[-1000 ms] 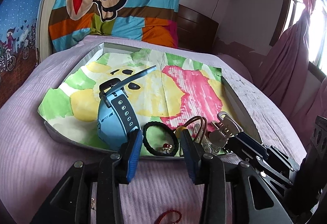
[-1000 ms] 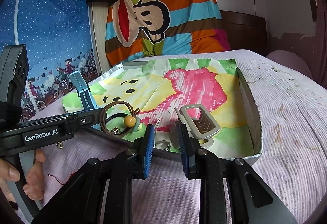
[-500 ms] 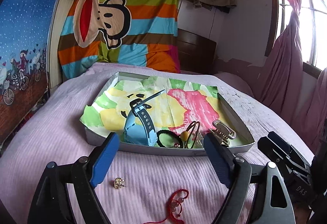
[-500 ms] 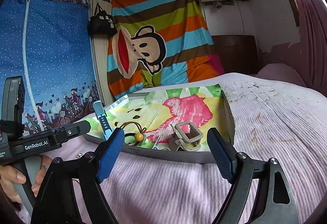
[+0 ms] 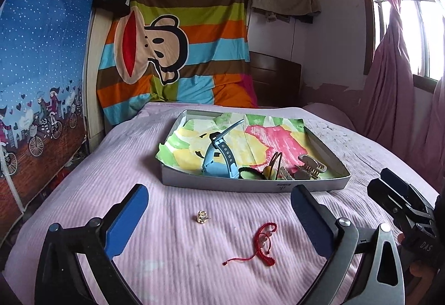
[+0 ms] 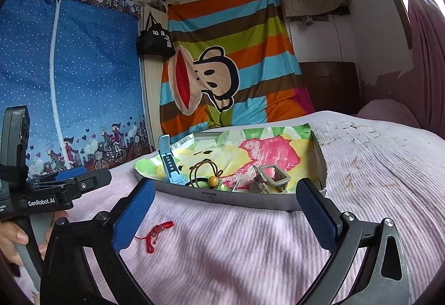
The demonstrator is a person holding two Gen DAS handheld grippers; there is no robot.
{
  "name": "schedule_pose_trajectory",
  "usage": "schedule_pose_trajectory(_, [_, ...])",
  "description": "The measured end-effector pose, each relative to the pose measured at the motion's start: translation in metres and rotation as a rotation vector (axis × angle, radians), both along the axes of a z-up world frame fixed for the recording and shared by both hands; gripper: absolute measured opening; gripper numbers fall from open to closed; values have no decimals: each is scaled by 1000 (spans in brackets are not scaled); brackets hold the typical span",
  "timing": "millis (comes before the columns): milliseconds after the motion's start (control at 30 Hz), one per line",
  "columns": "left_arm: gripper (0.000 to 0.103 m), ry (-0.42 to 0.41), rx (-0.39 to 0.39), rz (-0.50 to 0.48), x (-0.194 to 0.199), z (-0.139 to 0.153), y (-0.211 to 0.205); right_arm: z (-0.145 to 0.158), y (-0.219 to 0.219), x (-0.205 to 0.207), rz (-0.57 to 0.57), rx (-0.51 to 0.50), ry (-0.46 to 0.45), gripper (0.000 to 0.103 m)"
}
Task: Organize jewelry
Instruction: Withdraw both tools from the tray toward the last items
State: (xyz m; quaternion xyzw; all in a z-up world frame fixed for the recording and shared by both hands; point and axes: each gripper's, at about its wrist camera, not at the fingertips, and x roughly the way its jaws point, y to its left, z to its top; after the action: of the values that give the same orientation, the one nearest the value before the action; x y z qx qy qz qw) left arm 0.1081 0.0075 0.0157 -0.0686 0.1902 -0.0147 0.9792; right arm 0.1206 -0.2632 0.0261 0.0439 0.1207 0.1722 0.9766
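Note:
A shallow grey tray [image 5: 250, 186] [image 6: 250, 200] lined with colourful paper lies on the pink bed. Inside it are a blue watch [image 5: 219, 163] [image 6: 170, 163], a black hair tie [image 5: 249, 173], a brown loop with a yellow bead [image 5: 274, 166] [image 6: 213, 180] and a grey hair claw [image 5: 310, 166] [image 6: 271, 180]. On the bedspread in front of the tray lie a small gold ring [image 5: 201, 216] and a red string bracelet [image 5: 262, 242] [image 6: 155, 234]. My left gripper [image 5: 219, 221] hangs open above them. My right gripper [image 6: 226, 214] is open too, short of the tray.
The pink ribbed bedspread [image 5: 167, 257] stretches around the tray. A striped cartoon blanket [image 5: 178, 54] hangs at the headboard, a blue wardrobe cover [image 6: 83, 82] stands on the left, pink curtains [image 5: 389, 82] on the right. A hand [image 6: 11, 238] holds the left gripper's handle.
Both grippers opened wide and pulled back from the tray, leaving the watch and hair claw inside it. The ring and red bracelet on the bedspread have come into view.

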Motion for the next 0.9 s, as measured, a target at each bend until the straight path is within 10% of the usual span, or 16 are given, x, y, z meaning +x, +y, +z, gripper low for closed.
schedule_pose_trajectory(900, [103,157,21,46,-2,-10,41,-7,46,0,149,-150,62,99])
